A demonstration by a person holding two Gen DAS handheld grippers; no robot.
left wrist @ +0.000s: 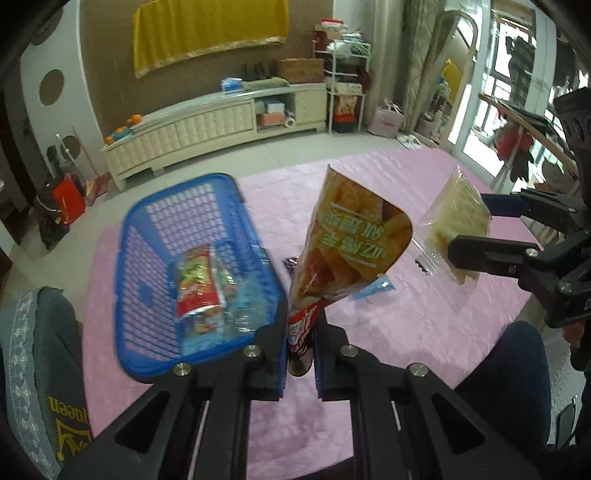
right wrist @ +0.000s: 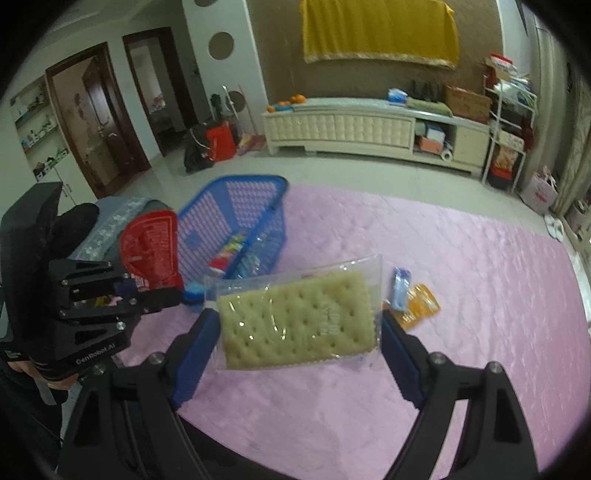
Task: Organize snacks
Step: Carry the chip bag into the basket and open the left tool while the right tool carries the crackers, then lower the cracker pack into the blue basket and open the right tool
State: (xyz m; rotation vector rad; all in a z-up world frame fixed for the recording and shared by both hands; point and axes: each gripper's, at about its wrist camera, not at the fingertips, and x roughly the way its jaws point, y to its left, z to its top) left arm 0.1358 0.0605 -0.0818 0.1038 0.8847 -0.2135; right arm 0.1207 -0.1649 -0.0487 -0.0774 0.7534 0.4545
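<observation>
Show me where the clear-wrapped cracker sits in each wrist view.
Left wrist: cracker packet, upper right, between the right tongs.
Right wrist: centre, filling the gap between those tongs.
Shared landmark: blue basket, left of the cracker in both.

Blue basket blurred; its snack packets' print illegible

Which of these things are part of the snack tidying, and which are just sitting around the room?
Part of the job:
- blue basket
- chip bag in left gripper
- cracker packet in right gripper
- small packets on the pink cloth

Just lying about:
- cabinet
- yellow cloth
</observation>
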